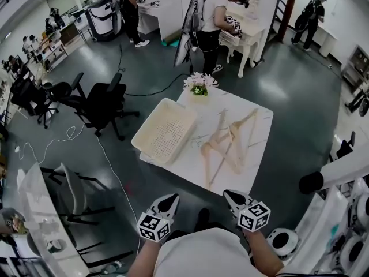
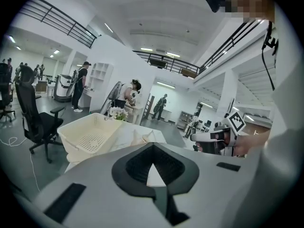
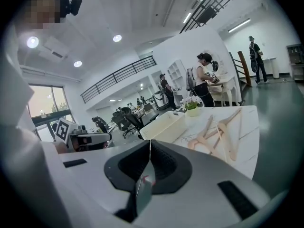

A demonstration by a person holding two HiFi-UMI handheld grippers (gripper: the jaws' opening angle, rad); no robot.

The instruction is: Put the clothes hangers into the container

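The pale wooden clothes hangers (image 1: 228,146) lie in a loose, overlapping heap on the white table (image 1: 256,128), outside the container and just to its right. The container (image 1: 151,120) is a cream plastic basket with a perforated bottom, set at an angle on the table's left part, one corner over the edge. A small pot of pink and white flowers (image 1: 199,85) stands at the table's far corner, near the basket's far end.

Both grippers hang at the person's near side, short of the table and well apart from the hangers. The left gripper (image 1: 172,198) has its jaw tips touching with nothing between them. The right gripper (image 1: 229,195) has its jaws pressed together, also on nothing.

Black office chairs (image 1: 101,105) stand on the dark floor left of the table. Farther back, a person (image 1: 213,16) bends over a white desk.
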